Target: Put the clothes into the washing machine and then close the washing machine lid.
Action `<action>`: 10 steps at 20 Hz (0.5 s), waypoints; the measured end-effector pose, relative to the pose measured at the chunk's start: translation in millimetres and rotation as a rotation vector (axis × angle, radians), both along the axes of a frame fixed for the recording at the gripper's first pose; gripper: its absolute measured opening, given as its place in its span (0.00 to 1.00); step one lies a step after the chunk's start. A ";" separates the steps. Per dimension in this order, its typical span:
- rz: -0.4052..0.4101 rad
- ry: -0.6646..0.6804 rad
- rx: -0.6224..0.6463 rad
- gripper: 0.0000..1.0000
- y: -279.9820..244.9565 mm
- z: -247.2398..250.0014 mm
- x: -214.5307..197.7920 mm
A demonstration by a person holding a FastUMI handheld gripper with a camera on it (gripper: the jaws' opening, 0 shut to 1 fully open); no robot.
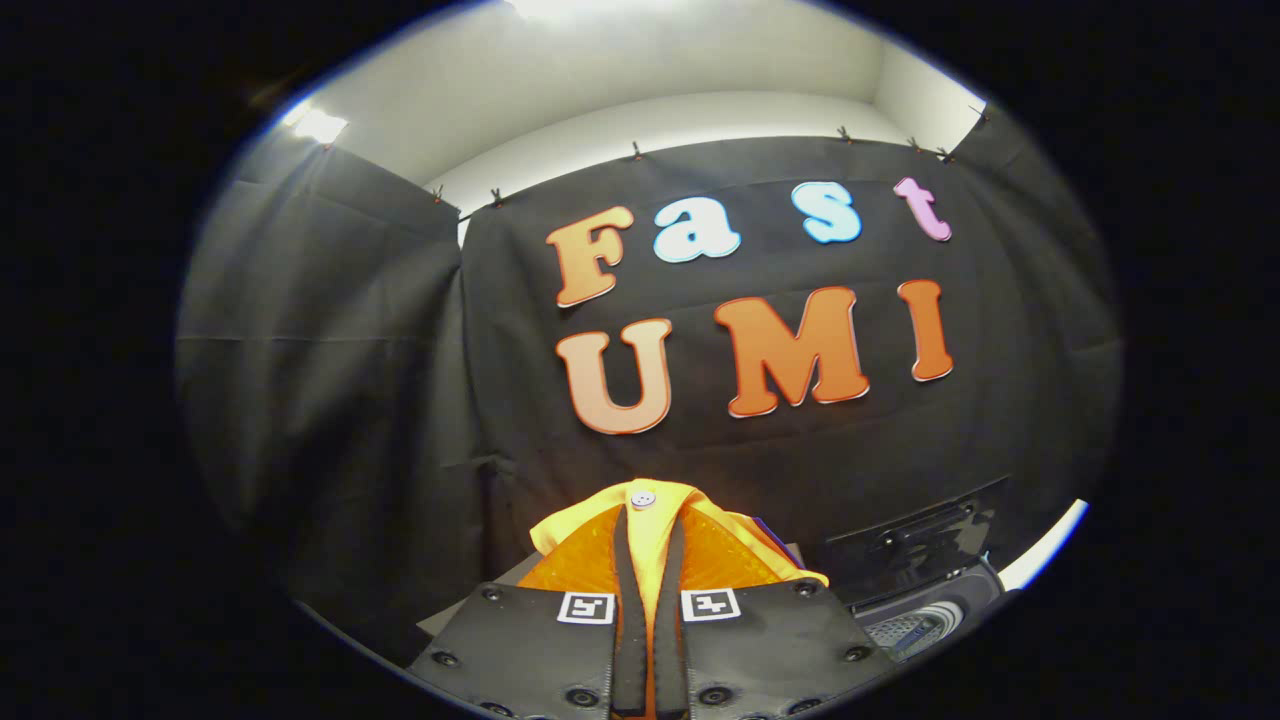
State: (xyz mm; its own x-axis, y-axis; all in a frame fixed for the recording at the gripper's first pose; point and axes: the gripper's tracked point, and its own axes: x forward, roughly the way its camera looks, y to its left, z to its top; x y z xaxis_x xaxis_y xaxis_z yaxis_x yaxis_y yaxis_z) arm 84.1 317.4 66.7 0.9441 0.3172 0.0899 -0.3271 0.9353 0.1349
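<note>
Holding a yellow garment [650,525] pinched between nearly closed jaws, the gripper [650,560] is lifted and faces the booth wall. The washing machine [925,600] sits low to the right; best keep the pinch firm and lower the cloth fully inside before letting go.

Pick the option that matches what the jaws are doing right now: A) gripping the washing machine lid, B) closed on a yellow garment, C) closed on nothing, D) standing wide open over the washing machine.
B: the gripper has its jaws nearly together with the yellow garment pinched between them, its cloth bunching up just ahead.
</note>
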 end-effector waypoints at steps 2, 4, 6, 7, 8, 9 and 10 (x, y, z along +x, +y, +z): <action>-0.046 -0.019 -0.001 0.11 -33.3 5.0 0.0; -0.087 -0.038 -0.017 0.11 -75.4 9.1 1.4; -0.119 -0.053 -0.034 0.11 -119.8 9.8 6.3; -0.126 -0.059 -0.044 0.11 -141.3 7.6 9.7; -0.134 -0.054 -0.052 0.11 -163.4 2.1 14.4; -0.136 -0.054 -0.054 0.11 -183.7 -2.2 21.3; -0.139 -0.058 -0.047 0.11 -203.9 -7.0 26.7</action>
